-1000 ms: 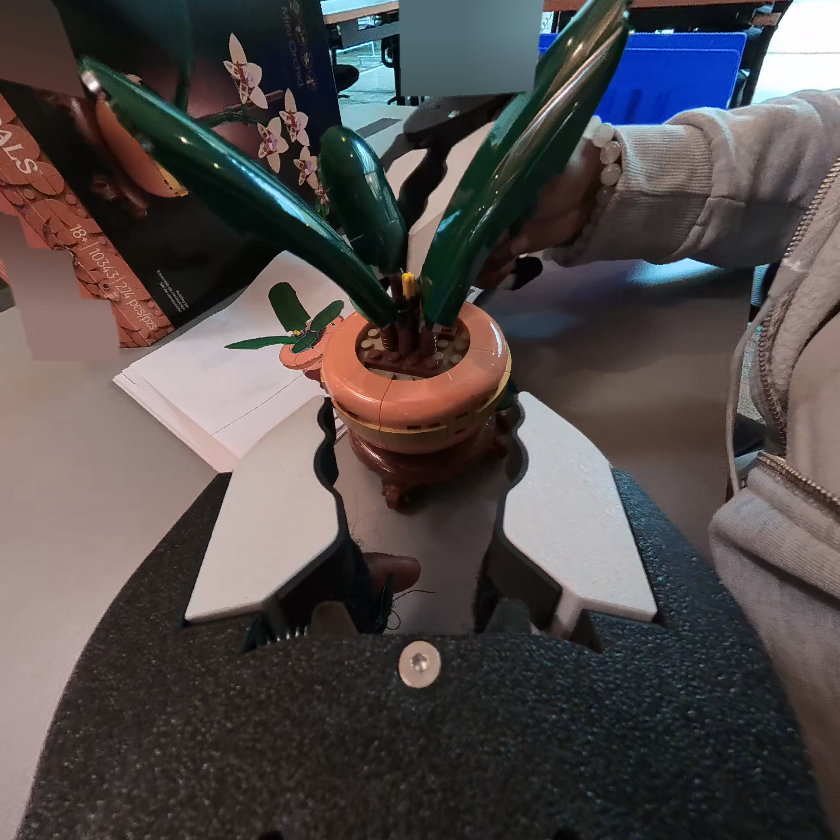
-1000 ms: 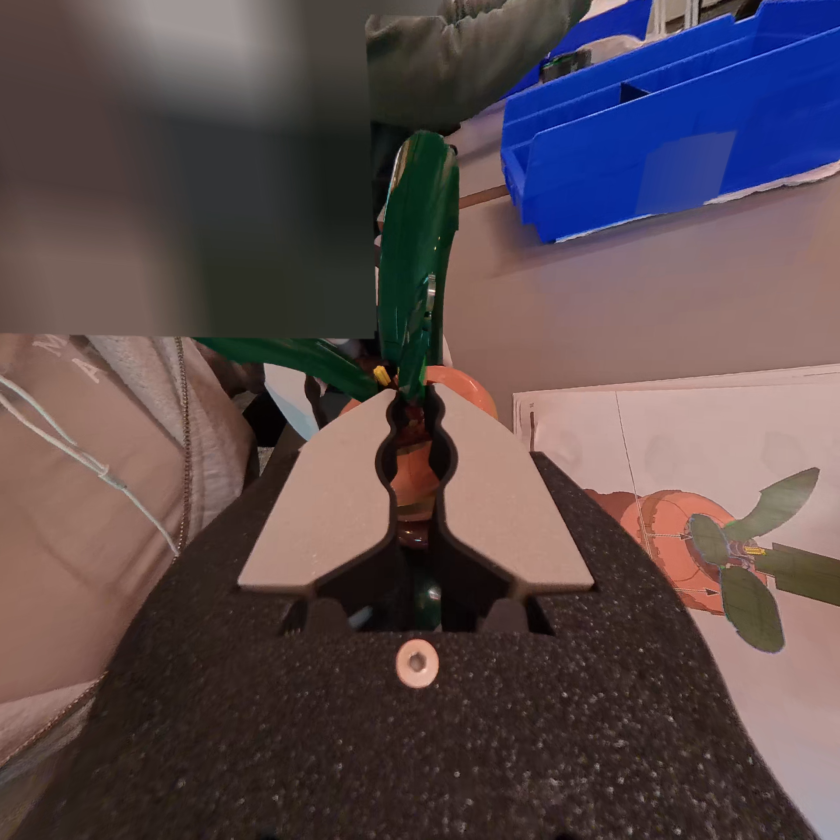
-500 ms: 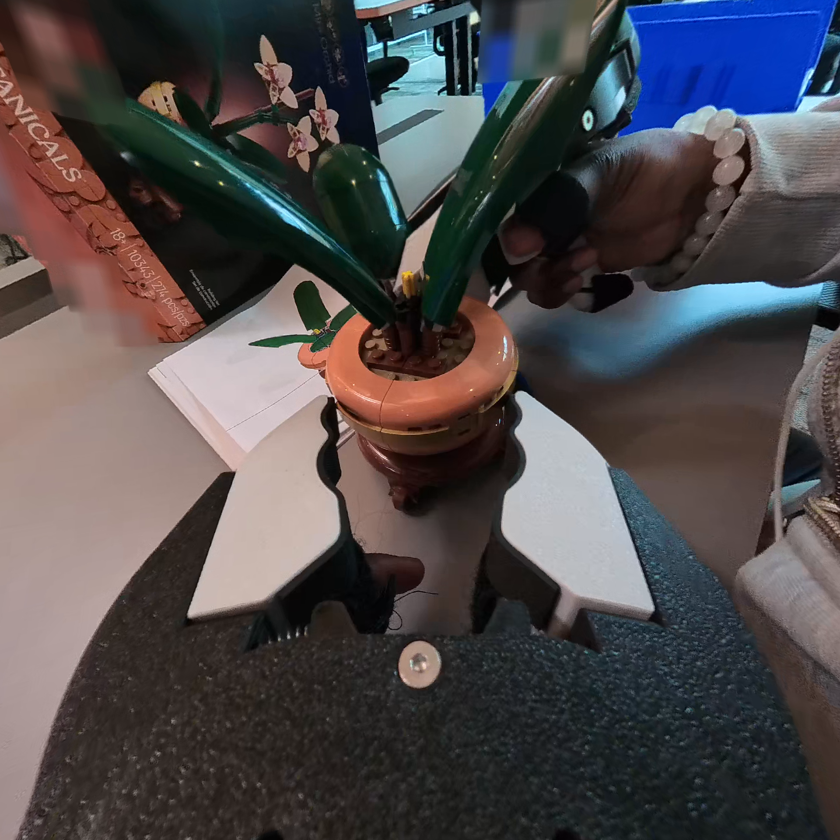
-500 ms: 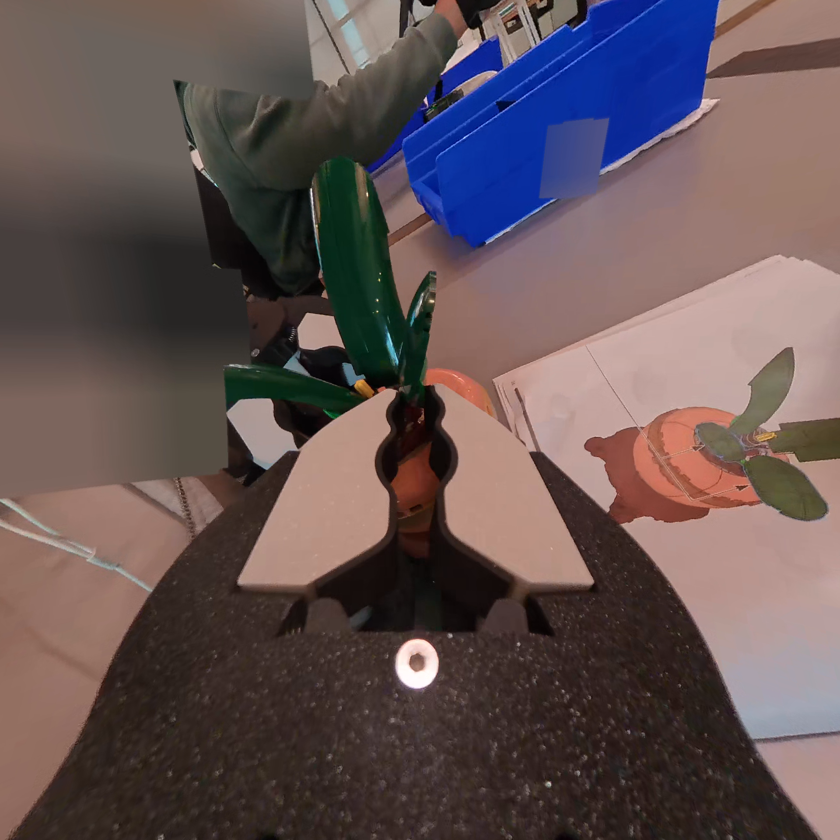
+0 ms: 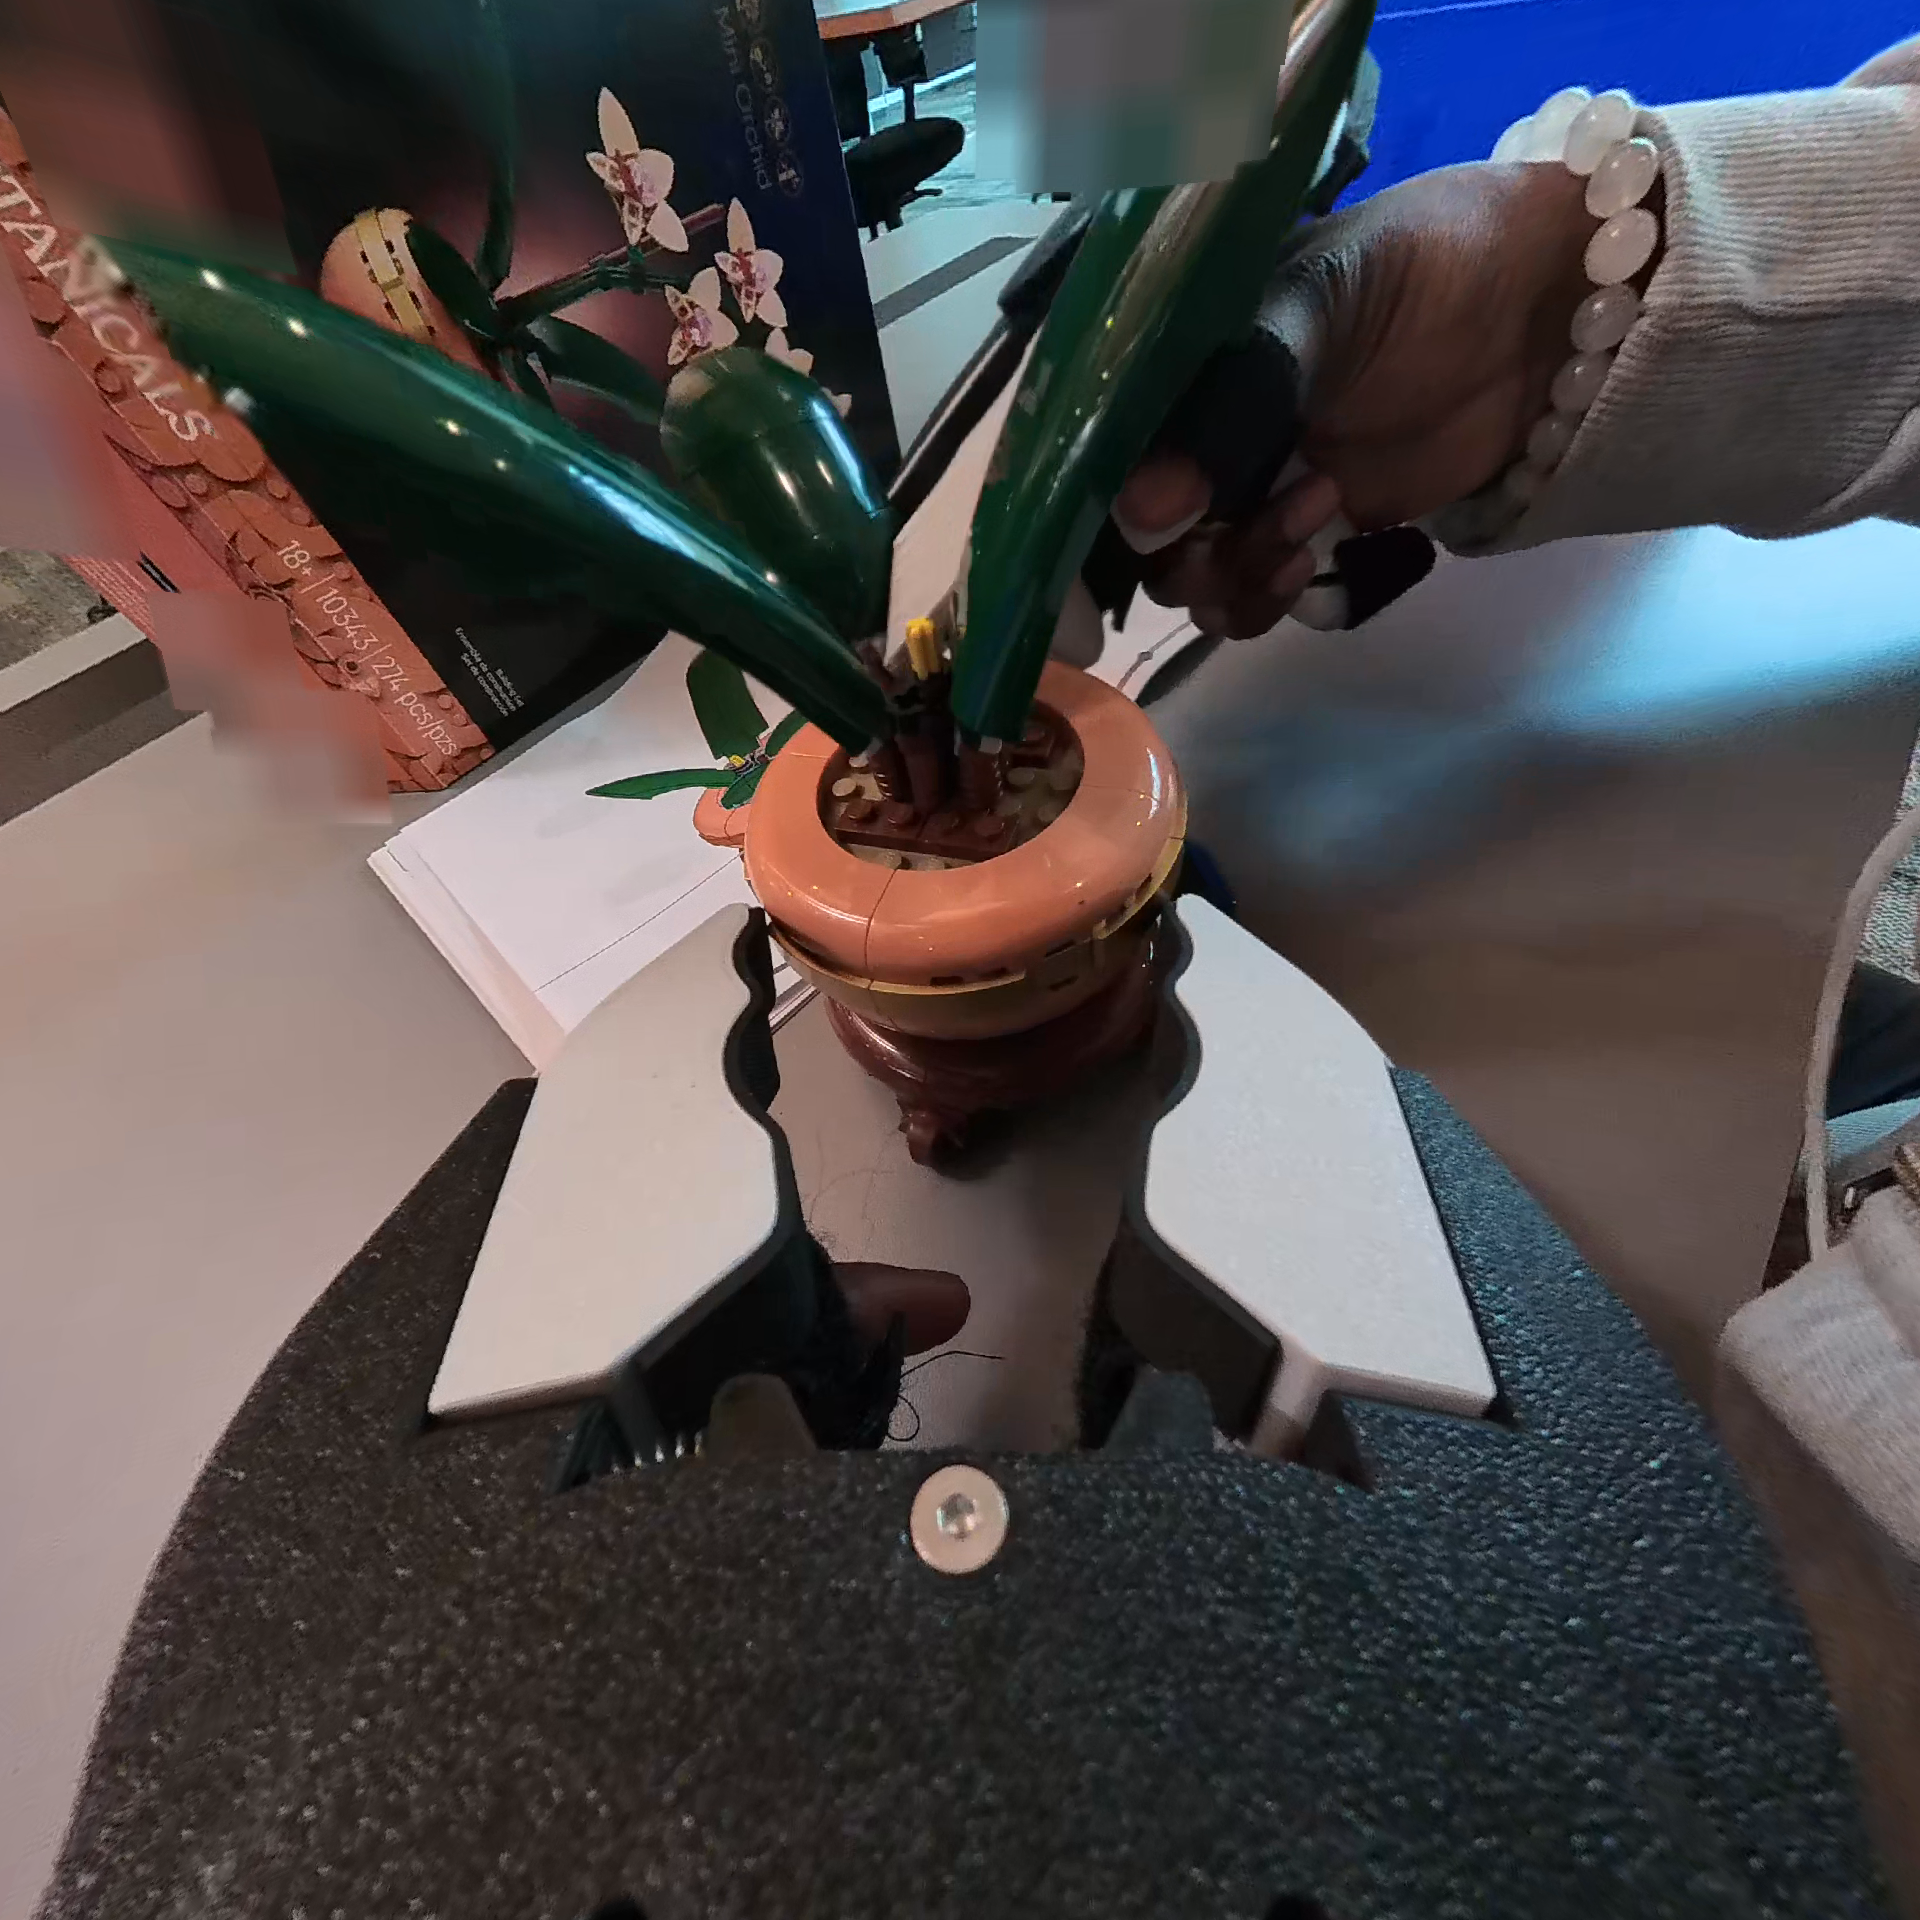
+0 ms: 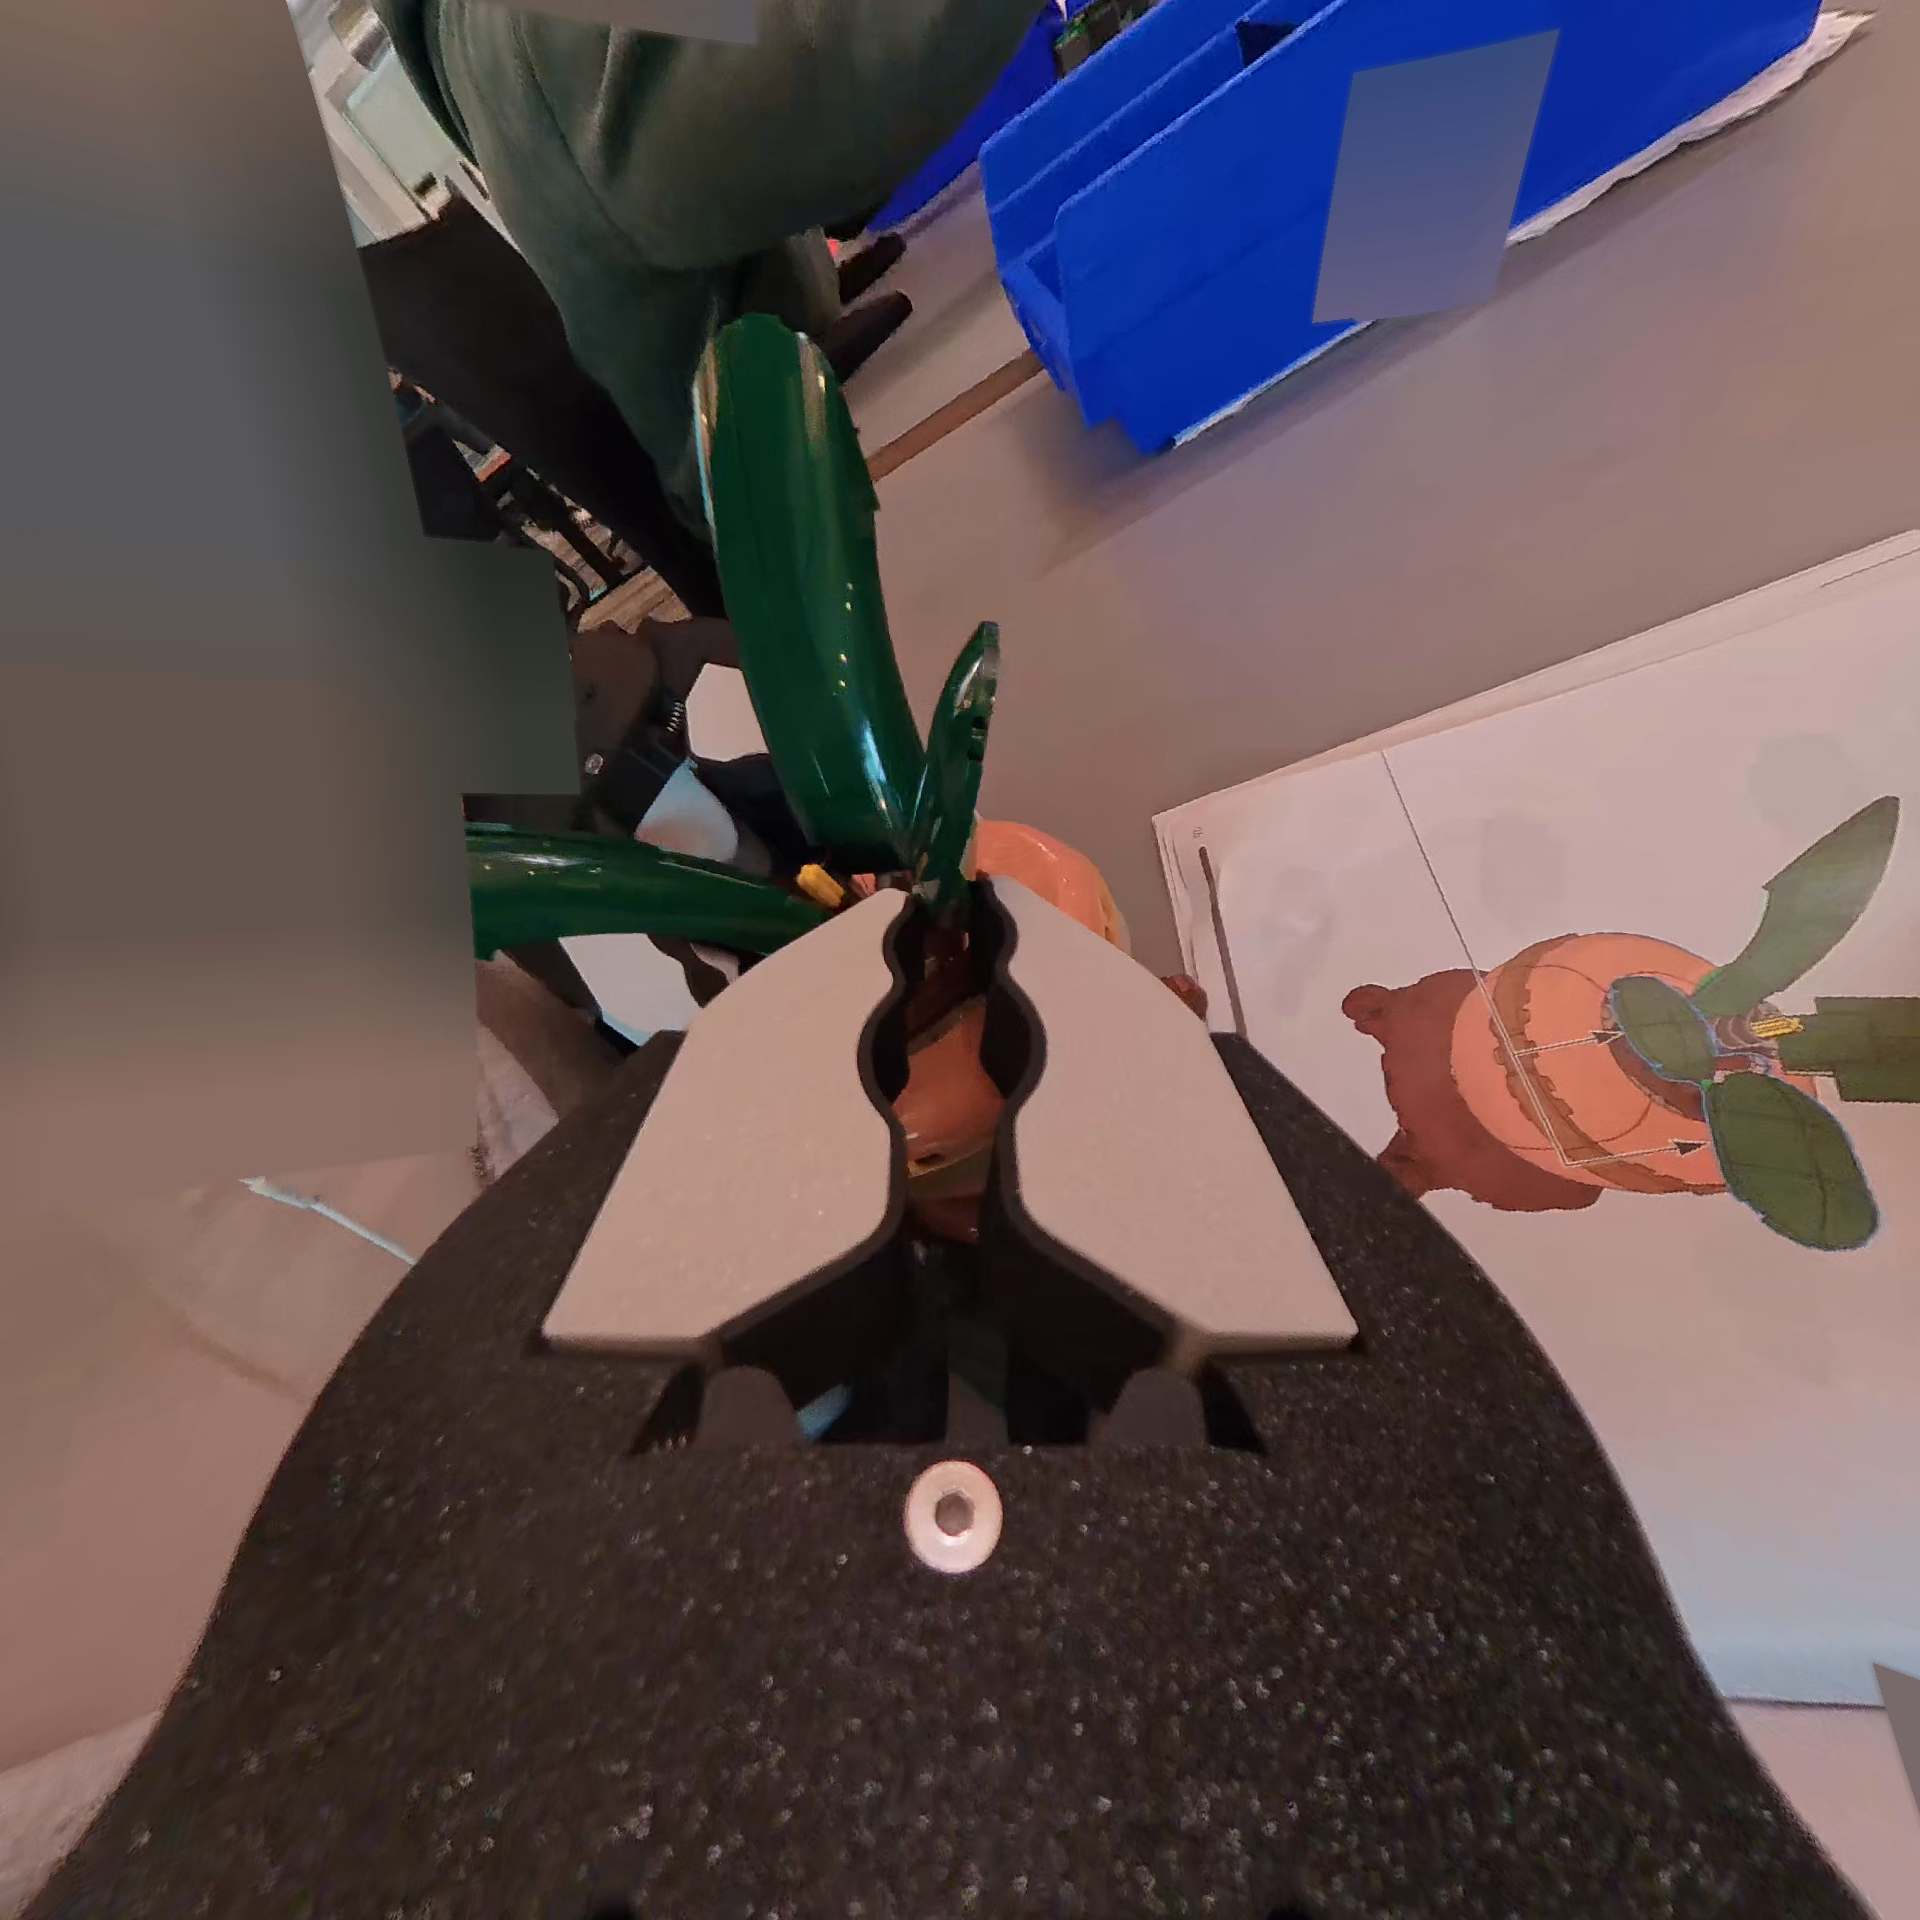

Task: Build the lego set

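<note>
An orange lego pot (image 5: 966,914) on a brown base holds several dark green leaves. My left gripper (image 5: 961,930) is shut on the pot, one finger on each side of its yellowish band. My right gripper (image 6: 945,904) is shut on a long green leaf (image 5: 1122,395) just above the pot's brown studded middle. In the left wrist view one of its white fingers (image 5: 935,540) shows beside that leaf, and a hand (image 5: 1434,343) holds its grip. The pot (image 6: 1039,873) shows beyond the right fingertips, with other leaves (image 6: 790,623) standing up behind them.
The set's box (image 5: 436,260) stands at the back left. The open instruction booklet (image 5: 582,862) lies beside the pot, also to the right in the right wrist view (image 6: 1558,935). Blue bins (image 6: 1195,208) and a person in green (image 6: 644,156) are farther back. Across from one pair of fingers to the other is roughly 4 centimeters.
Both grippers keep their hold. The pot and grippers have swung together, so box, booklet and bins shift in view. The right hand has come closer and higher over the pot.
</note>
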{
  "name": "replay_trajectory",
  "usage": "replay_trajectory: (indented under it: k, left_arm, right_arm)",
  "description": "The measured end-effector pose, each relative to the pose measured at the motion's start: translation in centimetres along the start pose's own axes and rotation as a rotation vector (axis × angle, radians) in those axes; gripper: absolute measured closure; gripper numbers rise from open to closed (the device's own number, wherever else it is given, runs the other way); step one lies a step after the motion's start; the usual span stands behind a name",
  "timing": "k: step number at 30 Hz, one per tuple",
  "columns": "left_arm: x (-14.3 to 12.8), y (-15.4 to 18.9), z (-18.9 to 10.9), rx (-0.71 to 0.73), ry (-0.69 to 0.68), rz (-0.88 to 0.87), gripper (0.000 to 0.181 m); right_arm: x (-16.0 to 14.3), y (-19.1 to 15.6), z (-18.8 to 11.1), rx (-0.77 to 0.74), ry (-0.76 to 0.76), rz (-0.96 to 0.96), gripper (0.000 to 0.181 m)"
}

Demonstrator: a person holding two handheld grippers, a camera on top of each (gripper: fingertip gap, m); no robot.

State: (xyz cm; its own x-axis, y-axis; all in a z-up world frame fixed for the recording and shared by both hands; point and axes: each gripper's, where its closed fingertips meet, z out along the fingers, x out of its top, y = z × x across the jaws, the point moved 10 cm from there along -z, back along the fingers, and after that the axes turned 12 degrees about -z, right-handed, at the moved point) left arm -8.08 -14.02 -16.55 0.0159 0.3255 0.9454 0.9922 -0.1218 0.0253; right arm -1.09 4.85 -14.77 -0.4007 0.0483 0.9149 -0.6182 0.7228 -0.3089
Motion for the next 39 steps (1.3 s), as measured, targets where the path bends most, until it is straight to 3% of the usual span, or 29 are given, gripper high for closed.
replay_trajectory:
  k: [10, 21, 29, 39]
  left_arm:
    - [0.0, 0.1, 0.1, 0.002, 0.003, 0.019, 0.111]
    - [0.0, 0.3, 0.2, 0.012, 0.006, 0.035, 0.111]
    - [0.0, 0.3, 0.3, 0.012, 0.006, 0.038, 0.111]
    - [0.0, 0.3, 0.3, 0.014, 0.01, 0.048, 0.11]
  right_arm:
    - [0.0, 0.8, -0.1, 0.111, 0.031, 0.12, 0.173]
    - [-0.4, 0.9, 0.1, 0.112, 0.031, 0.132, 0.173]
    - [0.1, 0.7, 0.1, 0.111, -0.026, 0.012, 0.173]
    - [1.9, -0.1, 0.0, 0.052, -0.233, -0.231, 0.173]
